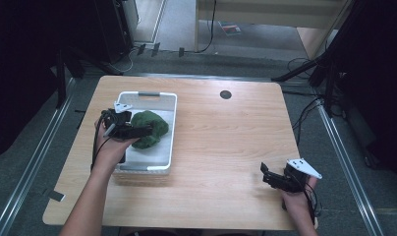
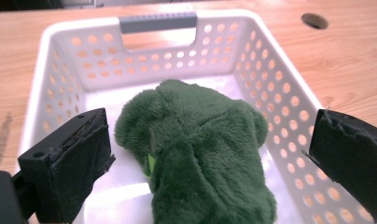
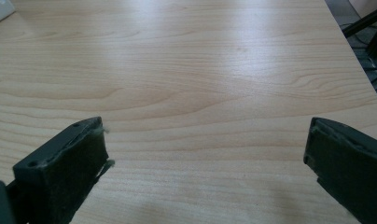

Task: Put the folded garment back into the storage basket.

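Green plush toy [image 2: 196, 154]: lying inside the white basket [image 2: 60, 70], on its floor, below the grey handle [image 2: 157, 22].
White basket: sitting on the left part of the wooden table [image 1: 226, 142].
Left gripper [image 1: 132, 131]: hanging over the toy, jaws wide apart, one on each side of the toy, pads not pressing on it.
Right gripper [image 3: 203, 168]: low over bare wood near the right front corner, jaws wide apart, nothing between them.
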`<state>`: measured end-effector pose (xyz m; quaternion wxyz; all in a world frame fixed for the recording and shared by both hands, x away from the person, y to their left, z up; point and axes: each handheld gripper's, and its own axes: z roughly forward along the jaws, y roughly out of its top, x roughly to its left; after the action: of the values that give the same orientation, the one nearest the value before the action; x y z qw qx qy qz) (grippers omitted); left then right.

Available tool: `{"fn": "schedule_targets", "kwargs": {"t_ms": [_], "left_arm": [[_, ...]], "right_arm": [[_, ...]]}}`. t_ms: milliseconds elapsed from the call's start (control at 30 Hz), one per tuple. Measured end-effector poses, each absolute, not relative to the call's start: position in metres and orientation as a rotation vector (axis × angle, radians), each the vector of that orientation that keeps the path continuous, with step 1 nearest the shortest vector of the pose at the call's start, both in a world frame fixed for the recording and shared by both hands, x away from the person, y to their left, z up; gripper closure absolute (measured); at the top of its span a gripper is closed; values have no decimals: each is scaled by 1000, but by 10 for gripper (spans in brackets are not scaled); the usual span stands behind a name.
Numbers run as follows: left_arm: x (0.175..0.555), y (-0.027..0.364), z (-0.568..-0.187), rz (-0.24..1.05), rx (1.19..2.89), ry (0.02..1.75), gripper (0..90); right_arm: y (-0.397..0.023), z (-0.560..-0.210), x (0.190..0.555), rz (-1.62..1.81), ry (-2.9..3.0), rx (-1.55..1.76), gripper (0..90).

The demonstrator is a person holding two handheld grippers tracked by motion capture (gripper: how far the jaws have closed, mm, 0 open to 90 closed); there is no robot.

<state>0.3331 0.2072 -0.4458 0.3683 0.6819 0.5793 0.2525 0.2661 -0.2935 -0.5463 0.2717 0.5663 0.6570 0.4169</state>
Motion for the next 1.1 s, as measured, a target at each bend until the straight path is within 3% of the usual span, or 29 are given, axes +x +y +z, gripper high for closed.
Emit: {"fn": "schedule_targets", "kwargs": {"t_ms": [667,833,1100], "left_arm": [[271,249,-434,723,1650,1435,0],[254,256,-440,823,1663,1425,0],[225,277,-457,881,1593,1455,0]], "right_arm": [[-293,-546,266,1119,1766,1528,0],[-294,-546,266,1119,1769,1525,0],[-293,-546,266,1118,1764,1518,0]]}}
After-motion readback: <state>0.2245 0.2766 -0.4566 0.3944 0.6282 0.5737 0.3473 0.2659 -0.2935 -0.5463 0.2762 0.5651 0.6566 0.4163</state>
